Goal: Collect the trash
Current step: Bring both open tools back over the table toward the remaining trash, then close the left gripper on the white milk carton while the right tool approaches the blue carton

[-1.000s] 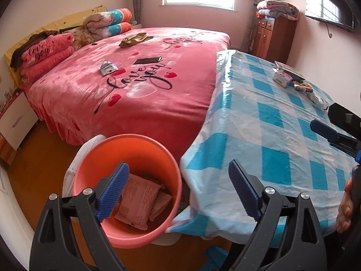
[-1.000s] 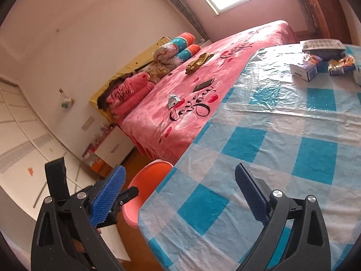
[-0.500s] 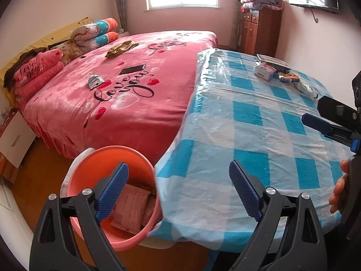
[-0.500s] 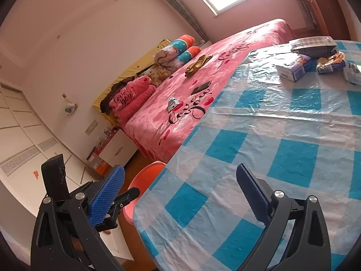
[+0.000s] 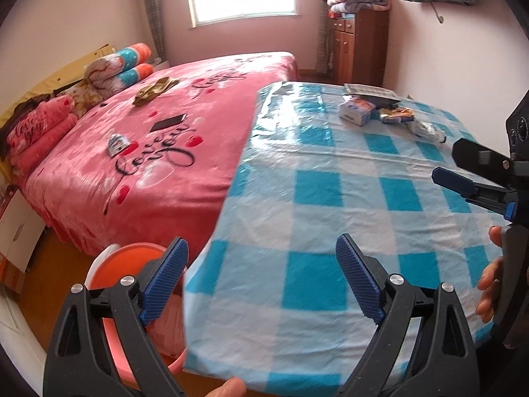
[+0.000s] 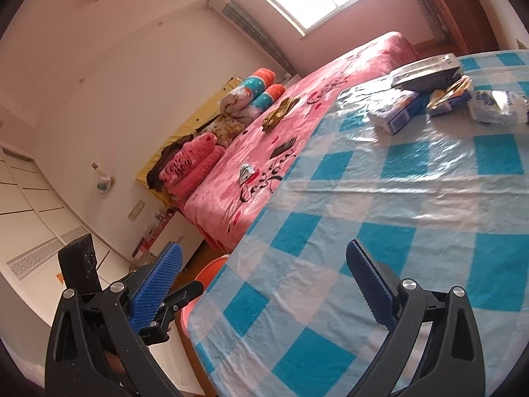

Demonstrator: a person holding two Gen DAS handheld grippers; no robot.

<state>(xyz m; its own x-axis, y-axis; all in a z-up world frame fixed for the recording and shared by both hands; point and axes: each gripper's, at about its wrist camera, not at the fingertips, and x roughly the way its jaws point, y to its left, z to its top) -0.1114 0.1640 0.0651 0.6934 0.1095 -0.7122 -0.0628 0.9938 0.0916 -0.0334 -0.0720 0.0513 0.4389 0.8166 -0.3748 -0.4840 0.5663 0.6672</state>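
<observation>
An orange bin (image 5: 132, 264) with a pink wrapper (image 5: 165, 327) inside stands on the floor at the table's near left corner; its rim also shows in the right wrist view (image 6: 211, 268). My left gripper (image 5: 261, 281) is open and empty over the table's near edge. My right gripper (image 6: 264, 284) is open and empty over the same corner. At the table's far side lie a small white and blue box (image 5: 356, 112) (image 6: 395, 112), a yellow snack wrapper (image 5: 396, 114) (image 6: 448, 96) and a crumpled white wrapper (image 5: 426, 129) (image 6: 499, 106). A small silver wrapper (image 5: 115, 142) (image 6: 246, 172) lies on the bed.
The table has a blue and white checked cloth (image 5: 330, 198) under clear plastic. A pink bed (image 5: 148, 152) stands to its left with a phone (image 5: 168, 122), an olive cloth (image 5: 155, 91) and pillows. A flat dark box (image 6: 426, 72) lies at the table's far edge. A wooden cabinet (image 5: 360, 46) stands behind.
Both grippers have risen and moved toward the table. The bin has dropped to the lower left of the left wrist view. The items at the table's far side look larger in the right wrist view.
</observation>
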